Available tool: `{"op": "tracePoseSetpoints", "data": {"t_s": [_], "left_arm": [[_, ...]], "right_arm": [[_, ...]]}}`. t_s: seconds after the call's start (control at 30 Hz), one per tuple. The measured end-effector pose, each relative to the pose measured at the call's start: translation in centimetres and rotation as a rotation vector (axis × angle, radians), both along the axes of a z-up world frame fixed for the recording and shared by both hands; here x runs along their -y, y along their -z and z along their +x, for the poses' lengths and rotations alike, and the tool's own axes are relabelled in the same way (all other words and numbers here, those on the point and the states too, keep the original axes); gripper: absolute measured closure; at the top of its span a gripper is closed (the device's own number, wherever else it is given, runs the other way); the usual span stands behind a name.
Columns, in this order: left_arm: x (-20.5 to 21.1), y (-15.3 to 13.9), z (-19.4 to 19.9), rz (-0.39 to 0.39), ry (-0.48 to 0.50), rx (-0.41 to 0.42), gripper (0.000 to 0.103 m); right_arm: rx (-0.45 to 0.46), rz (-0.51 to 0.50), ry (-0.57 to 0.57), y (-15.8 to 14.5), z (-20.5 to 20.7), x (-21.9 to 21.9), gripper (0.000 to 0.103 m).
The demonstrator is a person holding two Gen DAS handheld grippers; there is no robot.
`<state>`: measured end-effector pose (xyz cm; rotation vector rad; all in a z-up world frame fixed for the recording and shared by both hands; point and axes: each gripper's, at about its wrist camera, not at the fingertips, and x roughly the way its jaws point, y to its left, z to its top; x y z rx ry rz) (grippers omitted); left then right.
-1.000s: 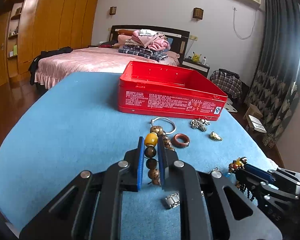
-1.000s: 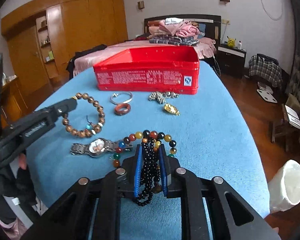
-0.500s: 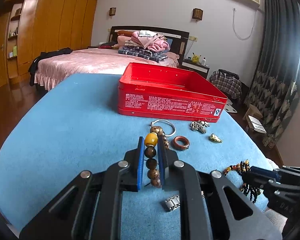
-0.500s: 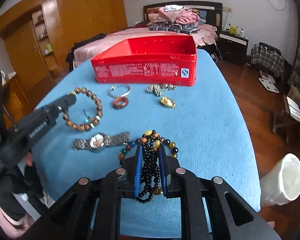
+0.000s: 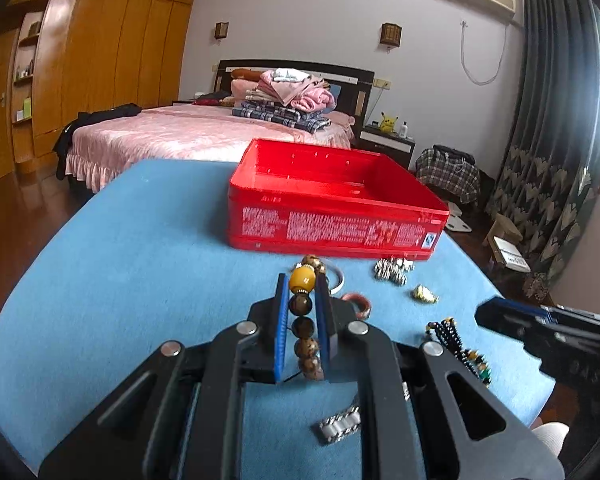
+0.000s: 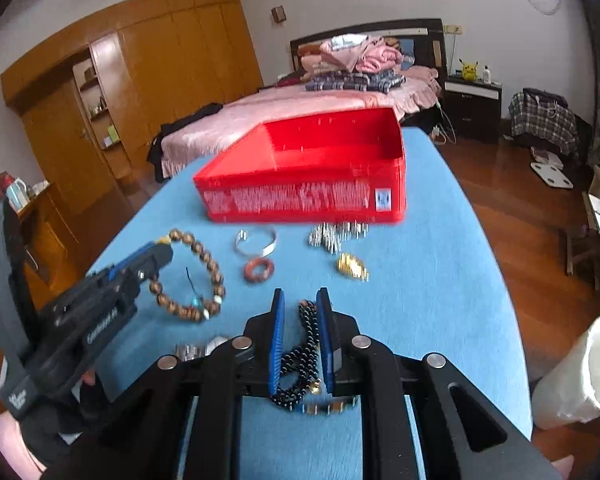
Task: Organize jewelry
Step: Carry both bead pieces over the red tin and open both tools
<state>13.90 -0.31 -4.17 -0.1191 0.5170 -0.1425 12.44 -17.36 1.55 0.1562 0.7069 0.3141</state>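
Note:
My left gripper [image 5: 302,284] is shut on a brown wooden bead bracelet [image 5: 302,324] with an amber bead, held above the blue table. In the right wrist view the bracelet [image 6: 204,268] hangs from the left gripper [image 6: 156,252]. My right gripper [image 6: 301,300] is shut on a black bead necklace [image 6: 304,356] with coloured beads, lifted off the table; it also shows in the left wrist view [image 5: 456,340]. An open red tin box [image 5: 332,208] stands further back [image 6: 312,176].
On the blue table [image 6: 440,280] lie a silver bangle [image 6: 256,242], a red ring [image 6: 259,270], a silver chain heap [image 6: 332,236], a gold piece [image 6: 352,266] and a metal watch [image 5: 340,426]. A white roll [image 6: 576,372] sits at the right edge. A bed stands behind.
Both grippers rose and moved forward toward the red box, carrying their beads. The right gripper's necklace has lifted clear of the table.

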Motion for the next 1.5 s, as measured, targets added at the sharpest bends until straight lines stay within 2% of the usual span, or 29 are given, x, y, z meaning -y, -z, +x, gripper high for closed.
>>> {"op": "tracePoseSetpoints", "data": {"t_s": [0.13,0.23,0.4,0.5,0.57,0.7,0.87,1.0,1.1,1.2,1.3,1.5], "left_arm": [[0.0,-1.3,0.8,-0.019,0.003,0.027,0.092],[-0.2,-1.4,1.1,-0.021,-0.002,0.033,0.092],[-0.6,0.0,1.0,-0.015,-0.007,-0.004,0.092],[-0.7,0.9,0.8,-0.008,-0.010,-0.025,0.092],[-0.8,1.1,0.8,-0.008,-0.010,-0.030,0.092],[-0.8,1.2,0.8,-0.006,-0.007,-0.025,0.092],[-0.6,1.3,0.7,-0.010,-0.005,-0.025,0.092],[-0.4,1.2,0.7,-0.009,-0.001,-0.023,0.092],[-0.3,1.2,0.7,-0.014,-0.002,-0.025,0.092],[-0.2,1.2,0.7,-0.011,0.000,-0.025,0.092],[-0.3,1.3,0.7,-0.015,-0.001,-0.026,0.092],[-0.2,0.7,0.9,-0.031,0.007,-0.007,0.092]], "right_arm": [[0.042,0.011,0.010,-1.8,1.3,0.3,0.090],[0.034,0.049,-0.004,-1.8,1.5,0.8,0.090],[-0.048,0.023,-0.008,1.6,-0.1,0.3,0.089],[-0.068,0.007,-0.011,3.1,-1.4,-0.4,0.089],[-0.079,0.011,-0.009,3.7,-1.5,-0.8,0.087],[-0.044,-0.008,0.030,4.3,-1.0,-1.0,0.071],[0.001,-0.051,0.053,4.8,-0.4,-1.2,0.071],[0.004,-0.014,0.053,4.9,0.6,-0.7,0.071],[-0.011,-0.066,0.036,5.1,1.7,-1.0,0.072],[-0.019,-0.076,0.032,5.4,2.4,-1.0,0.082],[-0.010,-0.072,0.030,5.4,2.1,-0.8,0.084],[0.040,-0.027,0.022,3.1,1.9,-0.2,0.084]]}}
